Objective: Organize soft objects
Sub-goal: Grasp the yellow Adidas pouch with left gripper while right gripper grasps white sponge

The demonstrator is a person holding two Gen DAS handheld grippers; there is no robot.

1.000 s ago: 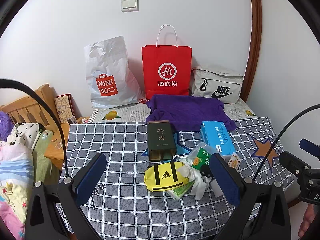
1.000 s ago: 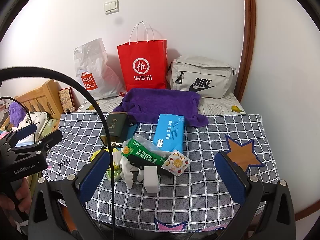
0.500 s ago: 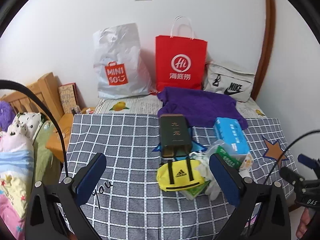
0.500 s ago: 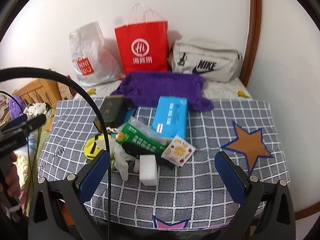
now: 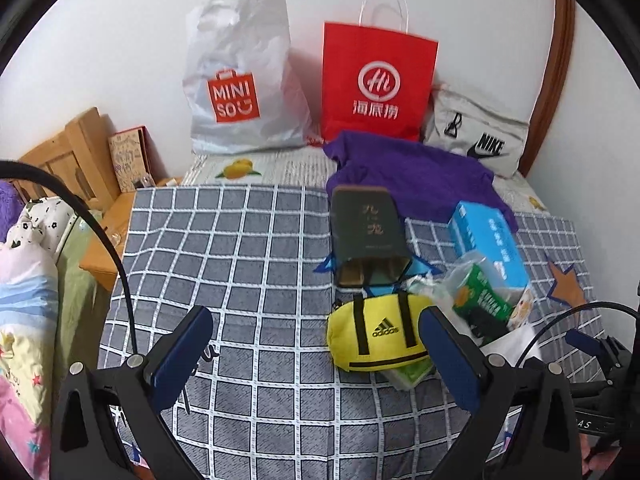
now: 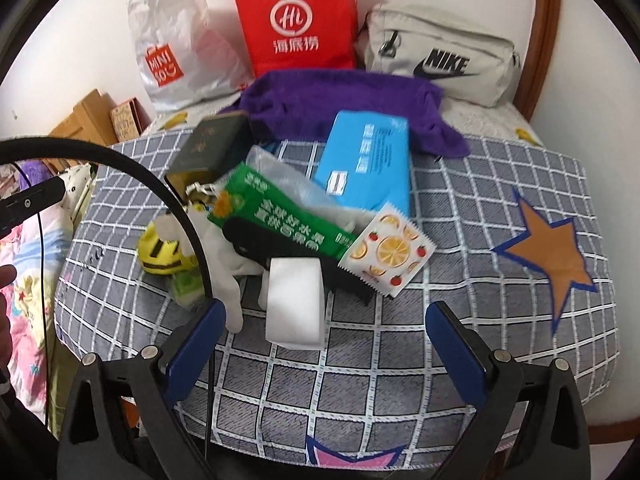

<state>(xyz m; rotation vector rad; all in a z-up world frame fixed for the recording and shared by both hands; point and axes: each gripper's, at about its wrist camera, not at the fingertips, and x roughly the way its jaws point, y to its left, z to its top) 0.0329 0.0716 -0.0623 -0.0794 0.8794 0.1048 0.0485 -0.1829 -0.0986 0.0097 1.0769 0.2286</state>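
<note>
I had brought both tools closer; the left gripper [image 5: 316, 344] and right gripper [image 6: 320, 340] were spread, empty. Approach step: next, pinch the white sponge [image 6: 295, 304] just ahead.

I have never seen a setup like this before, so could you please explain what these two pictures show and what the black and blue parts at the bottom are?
No robot arm is involved: a person holds a two-finger gripper in each hand, and each gripper carries a fisheye camera looking forward along its fingers. One picture comes from the left gripper, the other from the right gripper. The black frames with blue pads at the bottom are the fingers themselves. Both grippers are open and hold nothing.

Ahead is a surface covered by a checked cloth with a pile of items: a yellow Adidas pouch, a dark box, a blue tissue pack, a green packet, a white block and a purple towel. Against the wall stand a red paper bag, a Miniso bag and a Nike bag.
</note>
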